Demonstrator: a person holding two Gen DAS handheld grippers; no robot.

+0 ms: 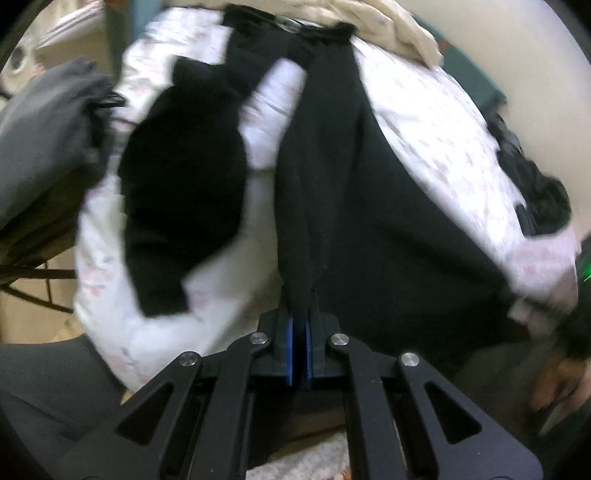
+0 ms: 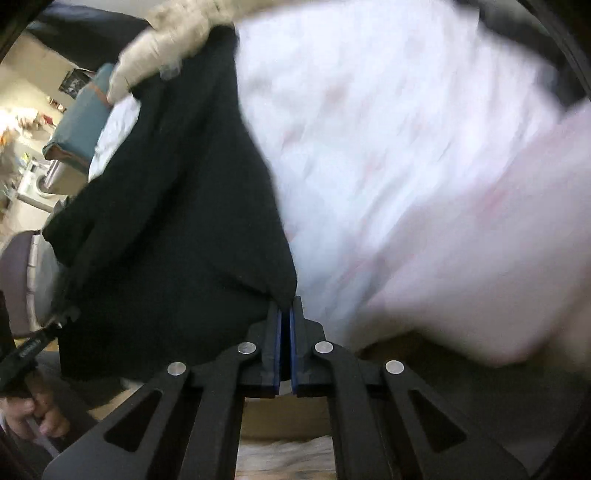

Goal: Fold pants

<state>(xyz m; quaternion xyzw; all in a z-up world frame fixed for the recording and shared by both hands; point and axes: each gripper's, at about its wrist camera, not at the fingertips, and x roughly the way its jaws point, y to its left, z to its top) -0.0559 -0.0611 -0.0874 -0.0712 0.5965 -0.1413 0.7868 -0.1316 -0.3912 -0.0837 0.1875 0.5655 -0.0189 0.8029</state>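
Black pants [image 1: 354, 192] lie on a white floral bedsheet [image 1: 436, 122], stretched from the far end towards me. My left gripper [image 1: 300, 314] is shut on the near edge of the pants. One pant leg [image 1: 184, 192] lies separately to the left, bent. In the right wrist view the pants [image 2: 177, 206] fill the left half and my right gripper [image 2: 285, 306] is shut on their near right corner, lifted off the white sheet [image 2: 406, 166]. Both views are motion-blurred.
A cream blanket [image 1: 391, 26] lies bunched at the far end of the bed, also in the right wrist view [image 2: 166, 40]. A grey garment [image 1: 48, 140] sits at the left. A dark item [image 1: 535, 181] lies at the bed's right edge. A teal cushion [image 2: 81, 118] is at the left.
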